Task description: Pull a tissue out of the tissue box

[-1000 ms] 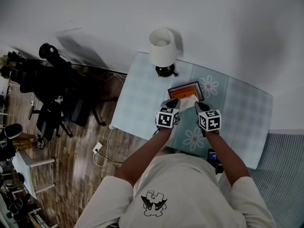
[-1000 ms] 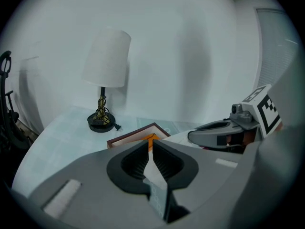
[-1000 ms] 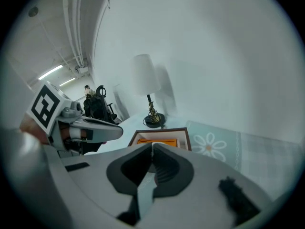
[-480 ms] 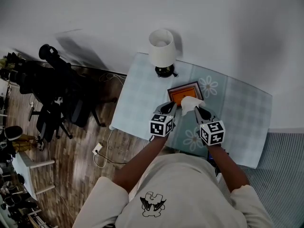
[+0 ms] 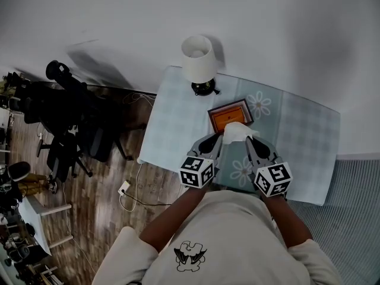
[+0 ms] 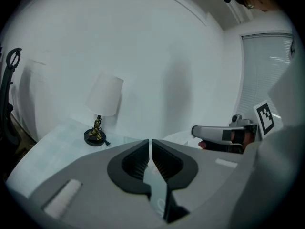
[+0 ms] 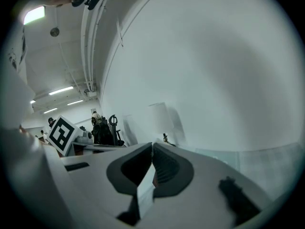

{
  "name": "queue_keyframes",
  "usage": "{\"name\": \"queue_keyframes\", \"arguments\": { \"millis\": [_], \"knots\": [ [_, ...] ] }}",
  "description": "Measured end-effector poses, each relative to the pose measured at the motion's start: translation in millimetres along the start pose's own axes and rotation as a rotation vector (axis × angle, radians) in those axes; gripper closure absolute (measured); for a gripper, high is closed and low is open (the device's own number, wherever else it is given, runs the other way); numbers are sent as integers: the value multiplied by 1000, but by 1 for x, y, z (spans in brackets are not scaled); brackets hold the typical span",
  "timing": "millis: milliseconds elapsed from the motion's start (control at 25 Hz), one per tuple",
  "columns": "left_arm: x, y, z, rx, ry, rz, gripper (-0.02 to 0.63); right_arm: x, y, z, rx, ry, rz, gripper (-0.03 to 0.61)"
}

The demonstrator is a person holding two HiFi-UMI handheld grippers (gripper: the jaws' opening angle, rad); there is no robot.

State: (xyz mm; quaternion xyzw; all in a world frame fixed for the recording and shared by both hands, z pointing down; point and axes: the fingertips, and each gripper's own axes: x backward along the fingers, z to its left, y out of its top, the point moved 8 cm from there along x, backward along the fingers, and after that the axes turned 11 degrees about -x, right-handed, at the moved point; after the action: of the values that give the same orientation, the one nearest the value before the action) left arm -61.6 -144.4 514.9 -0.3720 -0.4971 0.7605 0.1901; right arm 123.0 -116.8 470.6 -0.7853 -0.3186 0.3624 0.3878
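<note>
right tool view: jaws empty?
No, the right tool has its jaws closed on a strip of white tissue.

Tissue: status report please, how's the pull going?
Right gripper shut on tissue. Left gripper shut beside it, hold unclear. Tissue above the box. Lamp stands clear behind.

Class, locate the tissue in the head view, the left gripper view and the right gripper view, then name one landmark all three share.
Head view: the tissue, centre, at the tissue box's near edge.
Left gripper view: lower centre, a pale strip pinched between the jaws.
Right gripper view: lower centre, a white strip between the shut jaws.
Shared landmark: the white lamp.
</note>
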Motion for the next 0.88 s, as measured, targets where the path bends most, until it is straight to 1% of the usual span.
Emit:
{"name": "queue_keyframes", "arguments": {
  "millis": [160, 320, 360, 520, 880],
  "knots": [
    [15, 14, -7, -21, 3, -46, 588, 18, 5, 5, 8, -1, -17, 563],
    [27, 14, -8, -102, 9, -55, 592, 30, -6, 9, 29, -8, -7, 563],
    [28, 13, -8, -109, 10, -51, 592, 30, -10, 11, 33, -9, -1, 563],
    [29, 9, -7, -83, 7, -48, 594, 30, -17, 19, 17, -10, -2, 563],
    [26, 17, -11, -93, -4, -74, 598, 30, -11, 19, 23, -8, -17, 563]
  ]
}}
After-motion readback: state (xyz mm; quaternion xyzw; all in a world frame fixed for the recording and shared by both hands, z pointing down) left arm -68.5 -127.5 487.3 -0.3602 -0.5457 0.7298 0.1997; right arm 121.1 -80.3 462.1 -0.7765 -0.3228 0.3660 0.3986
